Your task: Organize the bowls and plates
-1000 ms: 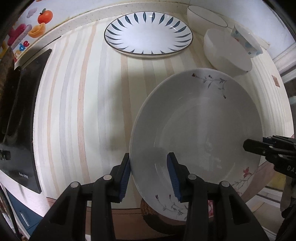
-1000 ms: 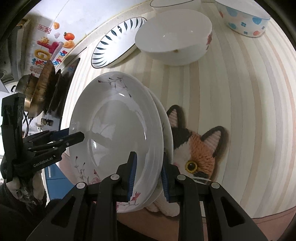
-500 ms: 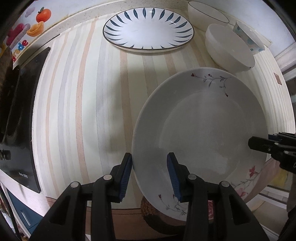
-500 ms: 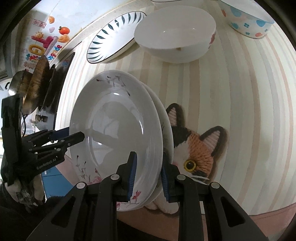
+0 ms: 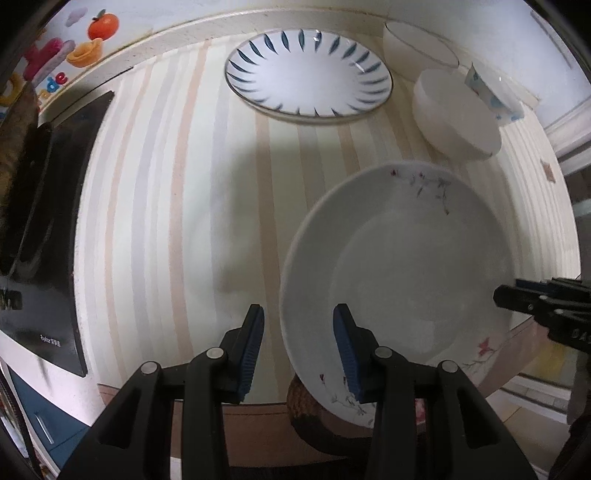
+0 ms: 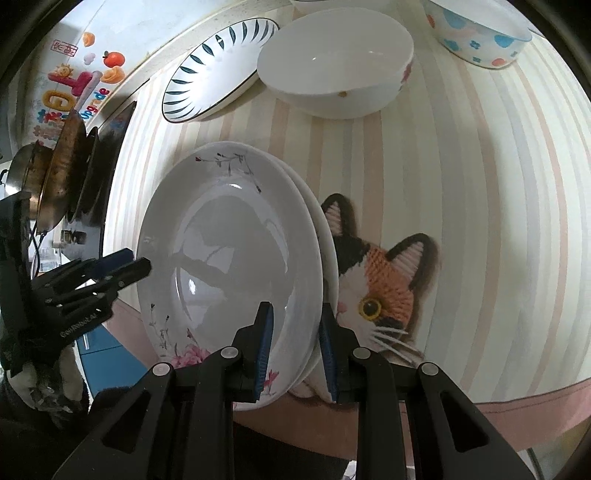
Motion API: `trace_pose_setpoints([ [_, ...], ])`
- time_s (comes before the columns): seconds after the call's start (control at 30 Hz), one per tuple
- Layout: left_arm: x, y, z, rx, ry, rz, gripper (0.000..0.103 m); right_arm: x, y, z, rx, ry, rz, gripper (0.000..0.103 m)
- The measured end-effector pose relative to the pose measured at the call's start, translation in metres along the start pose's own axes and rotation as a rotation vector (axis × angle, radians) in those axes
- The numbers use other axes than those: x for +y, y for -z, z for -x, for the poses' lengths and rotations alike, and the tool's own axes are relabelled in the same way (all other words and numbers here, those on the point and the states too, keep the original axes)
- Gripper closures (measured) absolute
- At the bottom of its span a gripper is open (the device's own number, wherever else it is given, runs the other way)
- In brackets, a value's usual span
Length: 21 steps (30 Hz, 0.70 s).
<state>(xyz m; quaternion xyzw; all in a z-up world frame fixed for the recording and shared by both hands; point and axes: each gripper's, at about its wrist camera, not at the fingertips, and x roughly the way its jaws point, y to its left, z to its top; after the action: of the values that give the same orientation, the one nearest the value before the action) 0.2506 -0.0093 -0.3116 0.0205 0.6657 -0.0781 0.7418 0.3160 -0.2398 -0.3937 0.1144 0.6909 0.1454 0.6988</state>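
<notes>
Two stacked white floral plates (image 6: 229, 251) are held tilted above the striped table; the top plate fills the left wrist view (image 5: 399, 266). My right gripper (image 6: 295, 332) is shut on the near rim of both plates. My left gripper (image 5: 297, 347) is open, its jaws standing either side of the stack's left rim without pinching it; it also shows at the left of the right wrist view (image 6: 125, 264). A blue-leaf plate (image 5: 308, 77) lies at the back. A white bowl (image 5: 454, 114), a plain bowl (image 5: 419, 42) and a dotted bowl (image 6: 476, 31) stand back right.
A cat-face mat (image 6: 380, 280) lies on the table under the plates. A black induction cooker (image 5: 40, 229) with a pan (image 6: 59, 173) sits at the left. The table's front edge (image 5: 258, 410) is just under my grippers.
My left gripper has pulled back a little leftward, widening the gap around the plate rim. The plate stack has shifted right and tilted in the right gripper.
</notes>
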Motion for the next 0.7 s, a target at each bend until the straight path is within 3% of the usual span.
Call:
trace_pose_setpoints([
  [0.13,0.01,-0.015,0.024,-0.046,0.01,0.02,0.067,-0.003,0.0,0.007,0.013,0.036,0.001,0.075],
  [0.27,0.024,-0.042,0.048,-0.102,0.012,0.039,0.066,-0.002,-0.007,0.028,-0.002,0.025,-0.015,0.075],
  [0.33,0.041,-0.068,0.054,-0.117,0.026,0.057,0.066,0.004,-0.021,0.047,-0.044,-0.02,-0.026,0.075],
  [0.5,0.071,-0.135,0.043,-0.093,0.059,0.107,0.066,0.026,-0.092,0.082,-0.166,-0.157,-0.033,0.074],
  [0.6,0.086,-0.178,0.013,-0.005,0.093,0.142,0.066,0.036,-0.147,0.075,-0.177,-0.137,-0.022,0.074],
  [0.7,0.093,-0.211,-0.015,0.074,0.112,0.16,0.066,0.035,-0.202,0.049,-0.115,-0.104,-0.045,0.074],
])
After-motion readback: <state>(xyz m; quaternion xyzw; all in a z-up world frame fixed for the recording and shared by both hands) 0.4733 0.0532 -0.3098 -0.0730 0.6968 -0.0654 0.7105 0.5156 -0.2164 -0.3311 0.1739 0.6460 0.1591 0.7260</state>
